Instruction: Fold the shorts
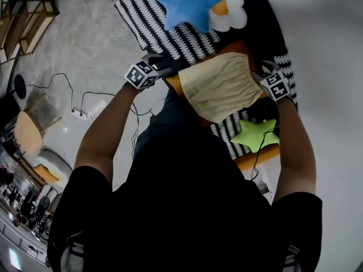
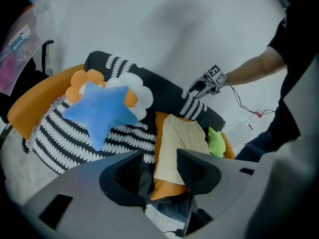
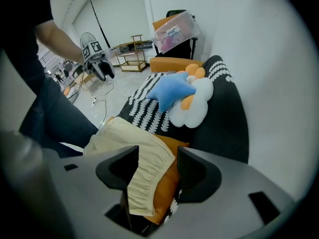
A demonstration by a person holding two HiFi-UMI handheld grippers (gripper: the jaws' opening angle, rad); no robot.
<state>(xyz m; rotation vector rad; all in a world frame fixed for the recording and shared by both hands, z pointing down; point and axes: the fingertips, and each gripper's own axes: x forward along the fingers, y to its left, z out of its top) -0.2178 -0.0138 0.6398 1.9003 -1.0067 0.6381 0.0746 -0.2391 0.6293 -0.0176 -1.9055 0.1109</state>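
Label on clear plastic box: too small to be read. Black-and-white square markers carried on both gripper cubes.

Counted: one pair of cream fabric shorts; two stars, blue star-shaped pillow and green star-shaped pillow; one white cloud-shaped pillow.

Shorts laid flat on orange cushion, on black sofa draped with black-and-white patterned throw.

Left gripper: released, jaws spread, nothing clamped. Right gripper: released too, shorts' waistband seen between jaws, not clamped.

Grey floor, white wall.
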